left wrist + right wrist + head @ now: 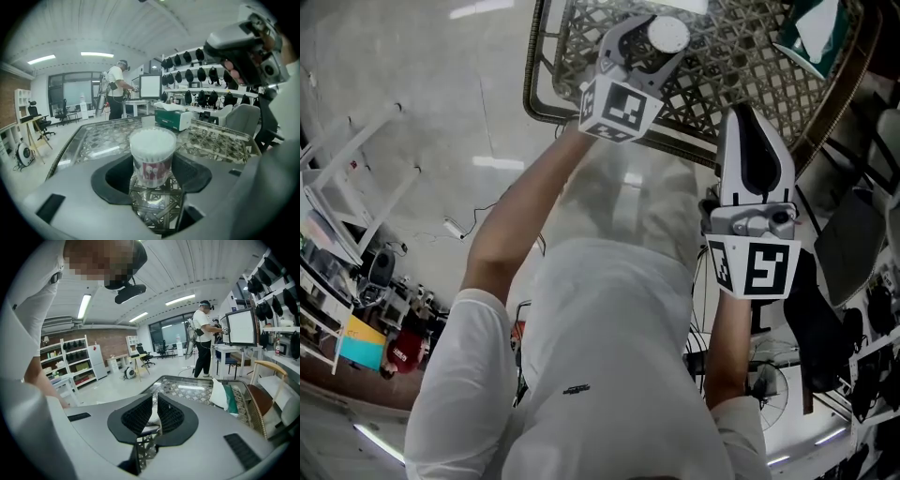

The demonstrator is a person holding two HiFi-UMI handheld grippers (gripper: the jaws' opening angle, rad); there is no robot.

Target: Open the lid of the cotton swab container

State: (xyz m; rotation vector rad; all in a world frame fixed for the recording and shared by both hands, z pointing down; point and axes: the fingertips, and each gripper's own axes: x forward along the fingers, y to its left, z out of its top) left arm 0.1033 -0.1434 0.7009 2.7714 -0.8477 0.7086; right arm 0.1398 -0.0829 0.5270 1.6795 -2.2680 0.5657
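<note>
— Wicker-lattice table under glass fills the head view from 11 to 1 o'clock. How many things are on it?

— Two that I can count. One container stands upright near 12 o'clock. One green box sits at 1 o'clock, well apart from it, with white tissue poking from its top.

— And the lid?

— It looks to be on, with white swabs packed up to the rim beneath it.

— How many tongs?

— Two. The left gripper reaches over the table to the container. Its jaws are spread wide with the container standing between them, a pad just beside each wall, and no squeeze showing. The right gripper hangs at 4 o'clock from the left one, near the table's edge. Its jaws are together with nothing in them.

— Marker cubes?

— Two, one on each gripper: and.

— Anyone else?

— One person stands far back at 11 o'clock in the left gripper view, beside one monitor.
</note>
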